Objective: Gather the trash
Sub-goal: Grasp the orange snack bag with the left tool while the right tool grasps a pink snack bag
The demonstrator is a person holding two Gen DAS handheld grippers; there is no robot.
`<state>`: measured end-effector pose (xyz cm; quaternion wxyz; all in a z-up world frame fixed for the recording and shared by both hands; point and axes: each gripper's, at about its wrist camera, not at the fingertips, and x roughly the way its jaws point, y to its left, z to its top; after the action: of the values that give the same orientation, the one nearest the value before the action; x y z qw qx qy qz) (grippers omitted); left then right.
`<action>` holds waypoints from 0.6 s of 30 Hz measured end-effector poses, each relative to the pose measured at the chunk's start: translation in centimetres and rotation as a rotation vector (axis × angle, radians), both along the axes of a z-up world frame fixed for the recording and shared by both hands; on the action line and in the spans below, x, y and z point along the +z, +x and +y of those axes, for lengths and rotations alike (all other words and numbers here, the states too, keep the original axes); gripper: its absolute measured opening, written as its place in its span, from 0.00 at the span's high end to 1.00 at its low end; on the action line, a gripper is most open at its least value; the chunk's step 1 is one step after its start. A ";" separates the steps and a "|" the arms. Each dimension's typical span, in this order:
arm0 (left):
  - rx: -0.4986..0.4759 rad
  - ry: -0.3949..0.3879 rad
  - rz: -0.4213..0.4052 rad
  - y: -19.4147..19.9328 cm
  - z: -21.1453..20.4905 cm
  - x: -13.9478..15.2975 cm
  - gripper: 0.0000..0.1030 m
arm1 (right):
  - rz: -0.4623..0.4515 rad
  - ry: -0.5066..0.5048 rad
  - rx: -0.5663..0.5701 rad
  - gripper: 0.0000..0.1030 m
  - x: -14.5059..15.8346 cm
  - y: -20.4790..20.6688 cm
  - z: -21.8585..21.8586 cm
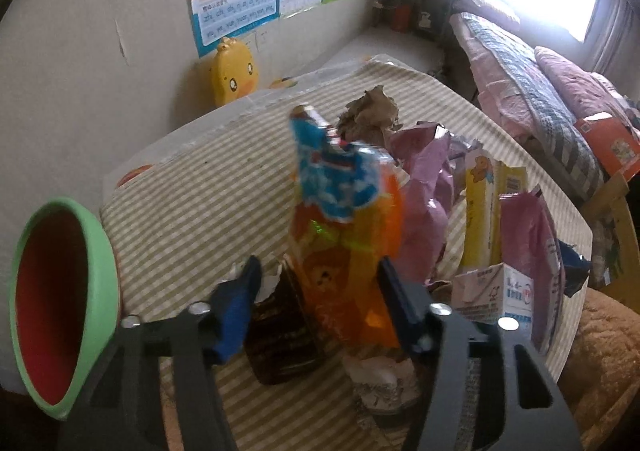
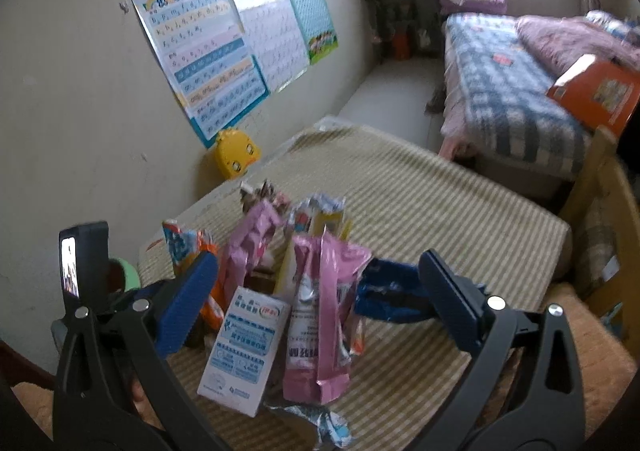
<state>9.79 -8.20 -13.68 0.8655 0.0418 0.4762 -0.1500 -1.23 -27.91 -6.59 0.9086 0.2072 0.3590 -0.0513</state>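
Observation:
A pile of trash lies on a striped table (image 1: 192, 203). My left gripper (image 1: 318, 287) is open, its blue fingers on either side of an orange and blue snack wrapper (image 1: 344, 219) that stands upright between them; I cannot tell whether they touch it. A dark wrapper (image 1: 280, 339) and crumpled white paper (image 1: 380, 375) lie below. My right gripper (image 2: 320, 291) is open around a white milk carton (image 2: 244, 351) and a pink packet (image 2: 320, 315), apart from both. A blue wrapper (image 2: 388, 295) lies by its right finger.
A green bin with a red inside (image 1: 60, 307) stands at the table's left edge. Purple bags (image 1: 424, 187), a yellow carton (image 1: 488, 207) and brown crumpled paper (image 1: 372, 111) fill the pile. A yellow duck toy (image 1: 234, 71) leans on the wall. A bed (image 2: 512, 91) stands at right.

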 end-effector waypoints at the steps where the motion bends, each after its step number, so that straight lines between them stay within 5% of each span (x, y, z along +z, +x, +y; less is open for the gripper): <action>1: -0.010 -0.006 -0.002 0.0 -0.2 0.1 0.64 | 0.021 0.016 0.005 0.11 -0.5 0.2 -0.1; 8: -0.035 -0.012 -0.013 0.2 -0.1 0.7 0.73 | 0.132 0.135 0.011 0.36 -4.0 0.8 -0.9; 18: -0.032 -0.046 -0.125 -2.1 2.5 4.7 0.73 | 0.202 0.206 0.023 0.38 -6.5 1.5 -1.1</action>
<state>7.73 -5.69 -9.02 0.8918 0.0387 0.4169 -0.1717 0.25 -29.01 -13.11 0.8423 0.2889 0.4544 -0.0243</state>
